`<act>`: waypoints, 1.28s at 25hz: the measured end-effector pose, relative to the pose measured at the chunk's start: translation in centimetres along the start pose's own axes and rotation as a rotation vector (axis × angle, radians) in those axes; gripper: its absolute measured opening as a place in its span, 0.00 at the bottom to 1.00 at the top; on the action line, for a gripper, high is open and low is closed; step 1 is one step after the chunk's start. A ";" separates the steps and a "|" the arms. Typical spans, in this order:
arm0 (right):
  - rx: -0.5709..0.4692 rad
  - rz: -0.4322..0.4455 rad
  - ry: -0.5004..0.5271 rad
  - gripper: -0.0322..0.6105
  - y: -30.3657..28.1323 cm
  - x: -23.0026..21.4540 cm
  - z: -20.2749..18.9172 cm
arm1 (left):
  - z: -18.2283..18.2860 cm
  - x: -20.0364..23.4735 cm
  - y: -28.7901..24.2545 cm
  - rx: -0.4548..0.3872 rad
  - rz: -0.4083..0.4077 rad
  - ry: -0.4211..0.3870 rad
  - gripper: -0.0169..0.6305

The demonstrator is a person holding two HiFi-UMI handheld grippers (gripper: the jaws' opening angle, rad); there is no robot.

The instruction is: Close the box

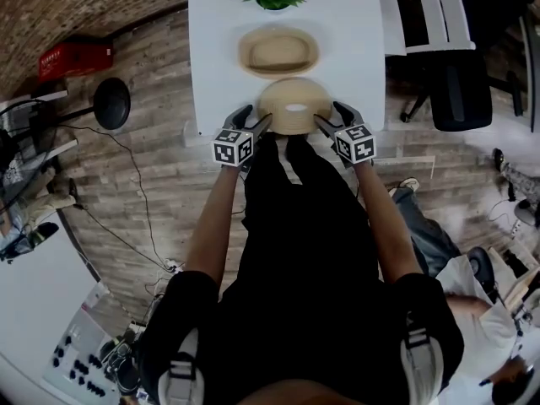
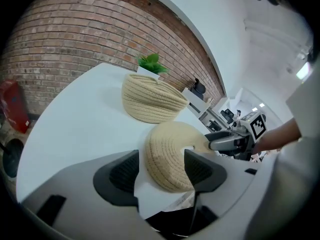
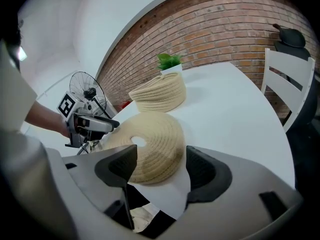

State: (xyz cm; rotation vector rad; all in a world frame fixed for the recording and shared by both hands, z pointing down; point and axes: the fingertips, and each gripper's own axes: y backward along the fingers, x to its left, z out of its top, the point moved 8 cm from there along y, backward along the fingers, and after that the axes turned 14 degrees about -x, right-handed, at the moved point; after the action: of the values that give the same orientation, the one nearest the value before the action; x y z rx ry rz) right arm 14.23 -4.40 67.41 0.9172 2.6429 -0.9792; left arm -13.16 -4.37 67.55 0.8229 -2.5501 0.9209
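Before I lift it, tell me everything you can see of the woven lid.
The lid is a round, shallow dome of coiled tan rope with a small hole at its centre. It lies flat on the white table at the near edge, apart from the open basket behind it. The left gripper and right gripper flank it on opposite sides, each with open jaws straddling its rim. No firm grip shows.

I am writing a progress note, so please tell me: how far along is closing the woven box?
Done: nothing yet; the woven box stands open on the table. In hand: the left tongs and right tongs flank the lid near the table's front edge, its rim between their open jaws. Left: grip the lid, lift it, set it on the box.
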 end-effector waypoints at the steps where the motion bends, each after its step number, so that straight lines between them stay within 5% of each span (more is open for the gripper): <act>1: 0.004 0.000 -0.003 0.52 -0.1 0.0 -0.1 | -0.1 -0.1 -0.2 0.003 -0.004 0.005 0.48; 25: 0.011 -0.016 -0.041 0.47 -0.4 0.2 -0.3 | -0.4 -1.0 -1.0 0.011 0.040 0.023 0.44; 32: -0.052 -0.058 -0.051 0.36 0.9 0.4 0.7 | 0.1 -2.0 0.1 -0.014 0.050 0.012 0.43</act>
State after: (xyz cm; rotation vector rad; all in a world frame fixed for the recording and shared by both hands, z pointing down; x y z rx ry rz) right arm 14.46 -4.10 66.26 0.7988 2.6528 -0.9289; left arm -11.71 -3.51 66.54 0.7508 -2.5747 0.9194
